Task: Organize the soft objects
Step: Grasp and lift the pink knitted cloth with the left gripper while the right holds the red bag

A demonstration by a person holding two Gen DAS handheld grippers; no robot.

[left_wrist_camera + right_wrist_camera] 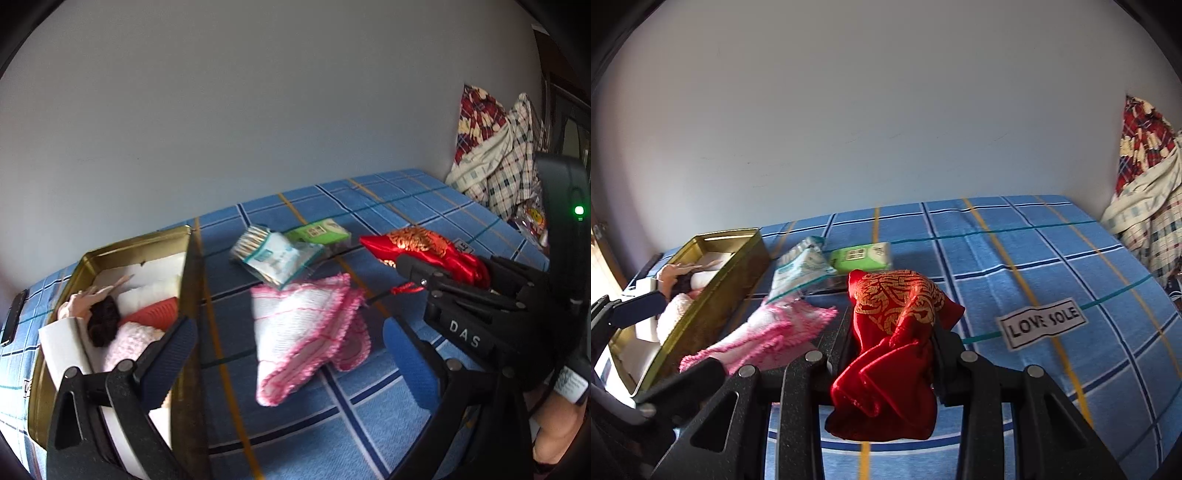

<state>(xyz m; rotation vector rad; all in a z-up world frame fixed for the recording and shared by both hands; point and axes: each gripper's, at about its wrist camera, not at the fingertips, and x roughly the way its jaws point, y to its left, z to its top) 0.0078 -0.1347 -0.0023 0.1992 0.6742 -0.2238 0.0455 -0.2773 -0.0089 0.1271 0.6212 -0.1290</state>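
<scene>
Right gripper [892,354] fingers clamping glossy red satin pouch [886,354] with gold brocade, lifting above blue plaid bed sheet [1034,258]. Left gripper [291,347] fingers spread apart, gripping nothing, framing pink-edged white knitted cloth [303,332]. Gold metal tin [110,254] at left holding soft items. Label "LOVE SOLE" [1043,325] lying on sheet; green tissue pack [862,255] beyond.

A blue checked sheet [1052,266] crossed by yellow and dark lines is spread over the bed. A white label [1042,325] printed LOVE SOLE is seen lying flat on it. Crumpled plaid and red patterned bedding [1148,192] is piled in the far right corner against a plain pale wall [868,110]. A dark flat object [13,317] is seen at the bed's left edge.
</scene>
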